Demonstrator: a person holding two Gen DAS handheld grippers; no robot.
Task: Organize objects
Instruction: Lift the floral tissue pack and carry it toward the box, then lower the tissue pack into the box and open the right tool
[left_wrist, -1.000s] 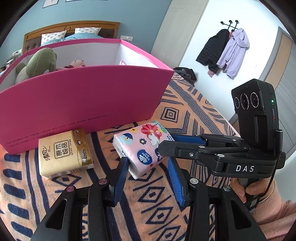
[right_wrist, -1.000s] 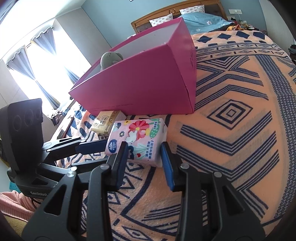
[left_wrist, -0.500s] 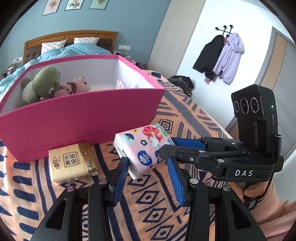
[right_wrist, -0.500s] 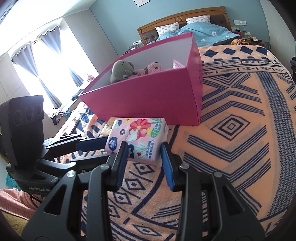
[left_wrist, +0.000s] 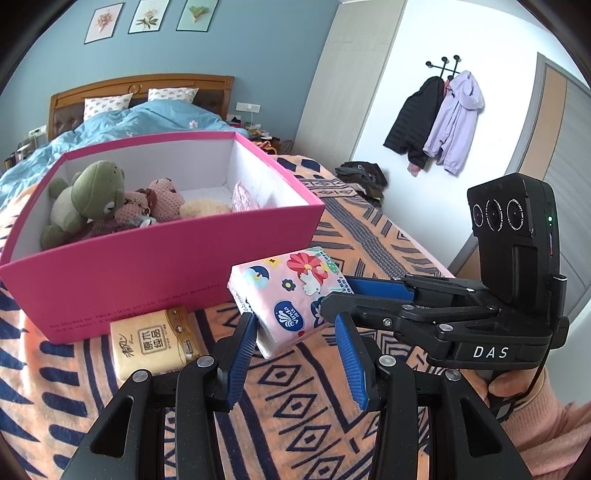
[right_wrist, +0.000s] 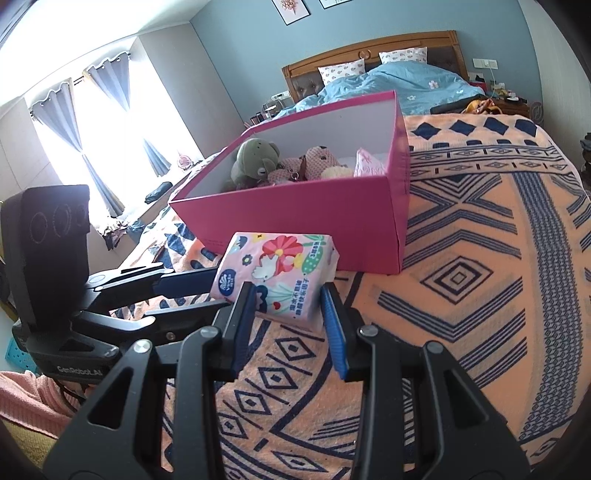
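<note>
right tool: clamped across the near end of the floral Vinda tissue pack, one blue pad on each side; carries the pack clear of the bedspread
left tool: fingers set wider than the pack; left pad touches the pack's corner, right pad stands apart from it; seems to steady rather than grip
tissue pack: held in the air, tilted, just in front of the pink box and roughly level with the lower part of its near wall
step in hand: the lift and carry toward the box; pack not yet over the rim
pink box: open-topped, on the bedspread; holds a green teddy bear, smaller plush toys and a pink packet; bare floor shows near the right wall
next move: raise the pack above the near wall, bring it forward over the free space, then part the pads
left to do: the yellow tissue pack lies on the bedspread, touching or nearly touching the box front
</note>
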